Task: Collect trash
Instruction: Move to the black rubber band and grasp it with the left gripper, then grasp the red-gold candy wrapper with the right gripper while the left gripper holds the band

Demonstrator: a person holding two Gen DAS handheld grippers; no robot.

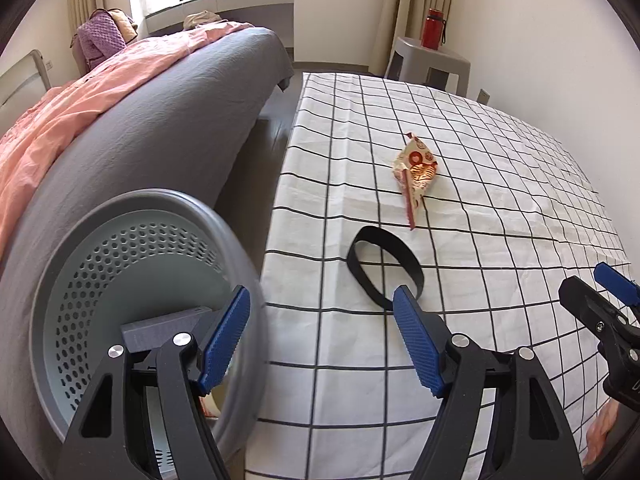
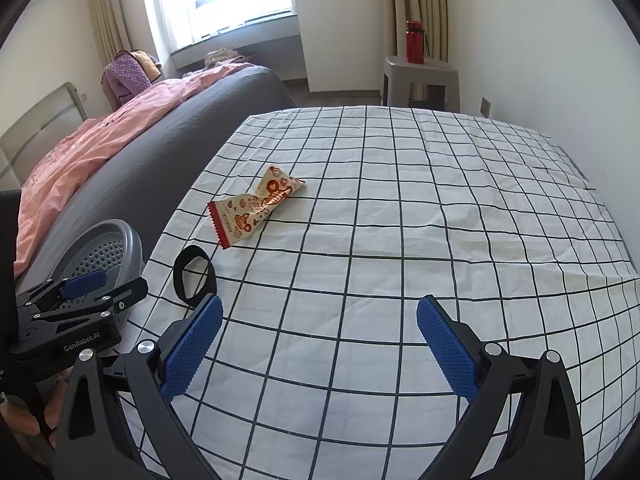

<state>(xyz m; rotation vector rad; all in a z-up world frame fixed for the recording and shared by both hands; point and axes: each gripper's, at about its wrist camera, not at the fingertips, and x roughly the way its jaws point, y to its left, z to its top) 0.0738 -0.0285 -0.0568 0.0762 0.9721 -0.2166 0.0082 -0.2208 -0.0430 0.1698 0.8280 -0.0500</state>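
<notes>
Gridded cloth (image 2: 400, 240), crinkled wrapper (image 2: 256, 210), perforated bin (image 1: 132, 280)

- Tablecloth (image 2: 400, 240): white, black grid lines.
- Wrapper (image 2: 256, 210) on the tablecloth: cream, red-orange print, red serrated edge.
- Band (image 1: 384, 268) on the tablecloth: black.
- Bin (image 1: 132, 264) beside the tablecloth: grey rim, pale perforated wall.
- Bottle (image 2: 415, 42) beyond the tablecloth: red.
- Blanket (image 1: 80, 120): pink.

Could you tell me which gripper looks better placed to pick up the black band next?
Probably the left gripper: it is open, and the black band lies just ahead of its fingertips, with the bin right beside it. The right gripper, also open, faces bare tablecloth.
</notes>
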